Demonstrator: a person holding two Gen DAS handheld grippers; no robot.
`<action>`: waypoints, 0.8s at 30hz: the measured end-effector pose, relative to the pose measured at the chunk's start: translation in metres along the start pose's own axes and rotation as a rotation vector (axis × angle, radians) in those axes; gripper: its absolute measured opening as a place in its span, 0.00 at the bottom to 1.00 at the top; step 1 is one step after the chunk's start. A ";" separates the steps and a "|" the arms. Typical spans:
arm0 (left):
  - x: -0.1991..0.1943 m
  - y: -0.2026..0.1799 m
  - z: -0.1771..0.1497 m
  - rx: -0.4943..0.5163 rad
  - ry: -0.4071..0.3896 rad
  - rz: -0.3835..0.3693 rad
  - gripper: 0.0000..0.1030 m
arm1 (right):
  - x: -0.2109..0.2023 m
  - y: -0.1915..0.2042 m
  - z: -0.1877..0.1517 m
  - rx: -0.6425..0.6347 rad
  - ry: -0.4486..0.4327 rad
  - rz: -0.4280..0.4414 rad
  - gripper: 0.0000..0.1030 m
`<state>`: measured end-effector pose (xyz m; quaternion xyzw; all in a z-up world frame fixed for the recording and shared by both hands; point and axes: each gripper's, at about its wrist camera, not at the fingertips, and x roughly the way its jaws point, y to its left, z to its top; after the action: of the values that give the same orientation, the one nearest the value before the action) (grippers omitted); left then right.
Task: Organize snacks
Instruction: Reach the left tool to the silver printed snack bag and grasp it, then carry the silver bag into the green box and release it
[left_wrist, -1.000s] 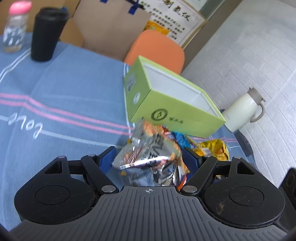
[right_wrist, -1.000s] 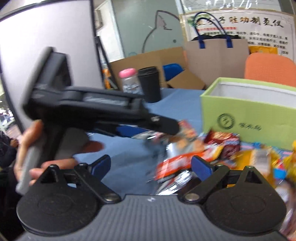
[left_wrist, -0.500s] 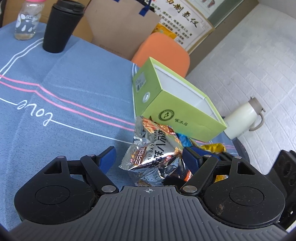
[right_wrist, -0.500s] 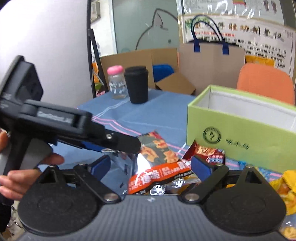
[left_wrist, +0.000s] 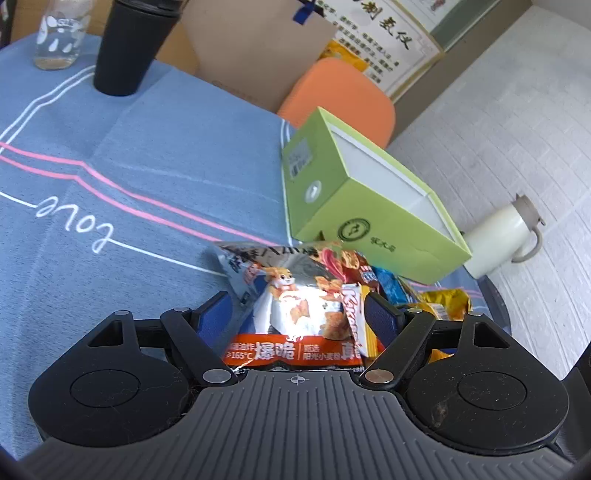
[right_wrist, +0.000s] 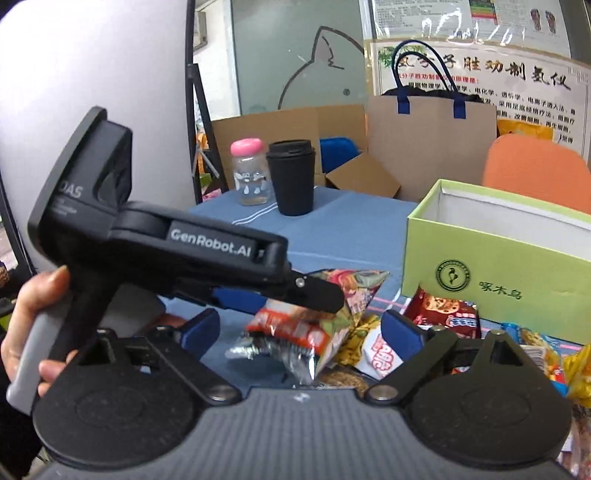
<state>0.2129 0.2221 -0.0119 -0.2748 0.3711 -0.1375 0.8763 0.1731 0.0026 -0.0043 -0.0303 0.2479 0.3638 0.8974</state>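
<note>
My left gripper (left_wrist: 299, 314) is shut on a puffy silver and orange snack bag (left_wrist: 295, 317). In the right wrist view the left gripper (right_wrist: 325, 297) holds that snack bag (right_wrist: 314, 332) clear of the blue tablecloth, and a hand grips its handle. My right gripper (right_wrist: 301, 330) stands open just behind, pressing on nothing. The open green box (left_wrist: 369, 214) (right_wrist: 495, 266) stands beyond, its white inside showing no snacks. A pile of snack packs (right_wrist: 443, 314) (left_wrist: 443, 302) lies against its front wall.
A black cup (right_wrist: 291, 177) and a pink-capped bottle (right_wrist: 249, 173) stand at the table's far side. A white jug (left_wrist: 502, 236) sits past the box. An orange chair (left_wrist: 340, 96) and a paper bag (right_wrist: 428, 140) stand behind the table.
The bag has turned in the left gripper, so its orange band now faces that camera. In the right wrist view the left gripper and bag have shifted rightwards, toward the box.
</note>
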 end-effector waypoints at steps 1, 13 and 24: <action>-0.001 0.001 0.001 0.005 -0.004 0.005 0.63 | 0.003 0.000 0.001 0.008 0.000 0.003 0.91; 0.005 0.011 0.006 0.011 0.025 0.001 0.63 | 0.040 0.006 -0.003 0.000 0.059 -0.022 0.91; -0.020 0.003 0.004 0.021 0.003 0.016 0.35 | 0.028 0.028 0.007 -0.073 -0.033 0.012 0.79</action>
<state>0.2022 0.2346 0.0004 -0.2626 0.3732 -0.1348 0.8795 0.1750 0.0425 -0.0079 -0.0556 0.2197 0.3786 0.8974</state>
